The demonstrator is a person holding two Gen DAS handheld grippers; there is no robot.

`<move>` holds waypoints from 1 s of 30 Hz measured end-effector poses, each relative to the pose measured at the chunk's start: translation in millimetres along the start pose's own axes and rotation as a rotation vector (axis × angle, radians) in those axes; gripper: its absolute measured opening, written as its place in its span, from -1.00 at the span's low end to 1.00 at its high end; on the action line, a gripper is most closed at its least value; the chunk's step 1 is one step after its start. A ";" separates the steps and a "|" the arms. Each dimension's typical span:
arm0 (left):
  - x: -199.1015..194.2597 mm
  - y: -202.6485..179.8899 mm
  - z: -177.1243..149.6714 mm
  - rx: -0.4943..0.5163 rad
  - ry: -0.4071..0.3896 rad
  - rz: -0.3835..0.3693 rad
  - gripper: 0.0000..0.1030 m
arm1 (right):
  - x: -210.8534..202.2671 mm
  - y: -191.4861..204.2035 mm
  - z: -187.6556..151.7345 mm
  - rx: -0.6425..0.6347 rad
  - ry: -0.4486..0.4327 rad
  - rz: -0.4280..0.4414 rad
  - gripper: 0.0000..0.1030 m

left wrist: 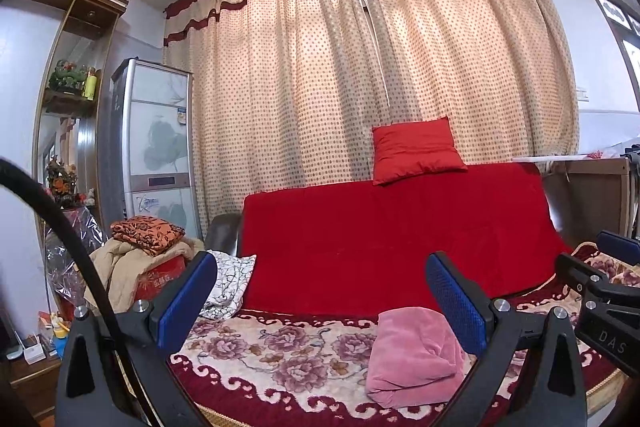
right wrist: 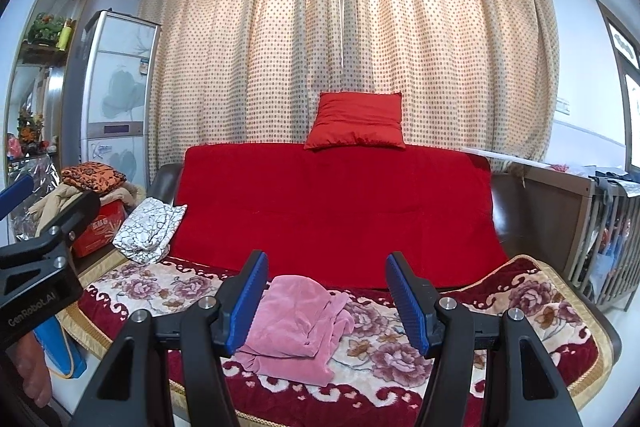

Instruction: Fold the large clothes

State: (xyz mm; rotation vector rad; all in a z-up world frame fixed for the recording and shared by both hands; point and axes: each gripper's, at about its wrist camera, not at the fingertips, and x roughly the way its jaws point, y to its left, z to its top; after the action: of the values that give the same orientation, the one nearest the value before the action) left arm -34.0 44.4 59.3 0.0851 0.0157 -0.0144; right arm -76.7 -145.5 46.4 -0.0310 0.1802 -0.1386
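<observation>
A crumpled pink garment (left wrist: 414, 355) lies on the floral blanket (left wrist: 280, 355) that covers the sofa seat; it also shows in the right wrist view (right wrist: 298, 331). My left gripper (left wrist: 320, 299) is open and empty, held back from the sofa, with the garment low between its blue fingers, nearer the right one. My right gripper (right wrist: 326, 301) is open and empty, facing the garment from in front. The right gripper shows at the right edge of the left wrist view (left wrist: 608, 291), and the left gripper at the left edge of the right wrist view (right wrist: 36, 251).
A red throw (right wrist: 336, 211) covers the sofa back, with a red cushion (right wrist: 356, 121) on top. A white patterned cloth (right wrist: 148, 229) lies at the seat's left end. Piled fabrics and a red box (right wrist: 98, 223) stand left of the sofa. A wooden crib (right wrist: 592, 227) stands right.
</observation>
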 end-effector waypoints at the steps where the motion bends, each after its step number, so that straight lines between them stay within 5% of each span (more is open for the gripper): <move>1: 0.8 0.8 -0.1 0.000 0.002 0.002 1.00 | 0.4 0.5 -0.1 0.000 0.002 0.002 0.26; 13: 14.9 2.2 -14.2 0.009 0.092 -0.001 1.00 | 18.0 5.1 -9.8 0.051 0.077 0.069 0.33; 30: 43.6 5.3 -38.5 -0.025 0.277 -0.013 1.00 | 36.6 7.4 -23.0 0.054 0.153 0.053 0.33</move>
State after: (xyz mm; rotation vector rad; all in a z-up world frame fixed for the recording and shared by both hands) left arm 9.2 52.3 20.7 0.0611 0.2932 -0.0156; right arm -44.2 -143.7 17.0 0.0380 0.3302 -0.0926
